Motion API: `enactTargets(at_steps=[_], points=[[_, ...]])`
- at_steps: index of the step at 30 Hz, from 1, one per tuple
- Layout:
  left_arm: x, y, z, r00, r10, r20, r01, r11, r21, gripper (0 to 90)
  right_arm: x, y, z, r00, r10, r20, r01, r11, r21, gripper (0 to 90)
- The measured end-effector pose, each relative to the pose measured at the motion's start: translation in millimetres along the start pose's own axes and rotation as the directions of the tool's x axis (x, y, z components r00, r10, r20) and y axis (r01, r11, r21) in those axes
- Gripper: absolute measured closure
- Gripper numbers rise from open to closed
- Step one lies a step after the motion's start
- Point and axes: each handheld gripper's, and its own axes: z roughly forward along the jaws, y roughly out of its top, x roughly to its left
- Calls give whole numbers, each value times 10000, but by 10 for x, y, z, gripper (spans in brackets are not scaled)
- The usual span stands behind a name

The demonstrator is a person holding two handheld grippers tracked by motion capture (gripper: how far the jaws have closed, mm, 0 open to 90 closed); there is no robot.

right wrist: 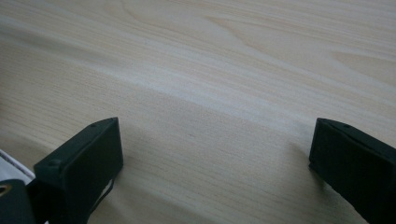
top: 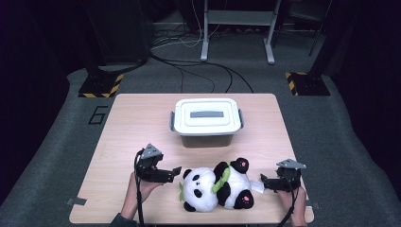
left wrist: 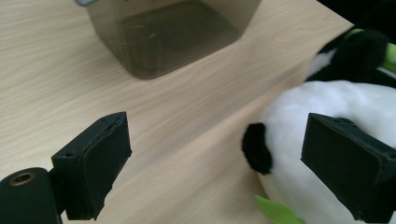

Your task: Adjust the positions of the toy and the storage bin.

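1. Between your two grippers, just in front of the lidded storage box (top: pixel 208 120), the panda plush toy (top: pixel 217 187) lies on its back on the table (top: pixel 127 123).
2. Expect it light and soft: it will squash and slump, not slip, and it won't break.
3. Your left gripper (top: pixel 176 171) sits at the panda's head side, fingers (left wrist: pixel 95 165) spread wide and grasping nothing; one finger overlaps the white head.
4. Your right gripper (top: pixel 263 183) waits at the panda's other end, beside its white tag (top: pixel 257 186), fingers (right wrist: pixel 84 170) released over bare table.
5. Take hold deep on the stuffed head or body; ears, tag and the green leaf (left wrist: pixel 275 212) would likely stretch.
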Motion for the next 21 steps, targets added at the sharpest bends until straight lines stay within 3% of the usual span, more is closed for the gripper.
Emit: enactTargets(at_steps=[4, 6, 11, 13, 18, 21], points=[[-201, -29, -1, 9989, 373, 292, -373, 9993, 12, 72, 1, -1, 0, 10000, 3, 12, -3, 10000, -4, 16], [-242, -35, 6, 9986, 370, 375, -372, 9993, 30, 71, 1, -1, -1, 10000, -12, 21, 12, 10000, 6, 16], [-428, -55, 56, 9946, 799, 660, -806, 9967, 78, 68, 0, -1, -1, 10000, -9, 7, 9, 10000, 8, 16], [-499, -62, 65, 9936, 864, 725, -860, 9963, -95, 76, 1, -1, -2, 10000, -3, 22, 3, 10000, 11, 16], [-664, -122, 149, 9878, 1190, 1006, -1213, 9925, 168, 195, 0, -1, -1, 10000, -9, 4, 9, 10000, 11, 16], [-679, -179, 209, 9842, 1022, 1445, -1069, 9939, 253, 271, 0, -1, -1, 10000, -10, 0, 10, 10000, 10, 17]])
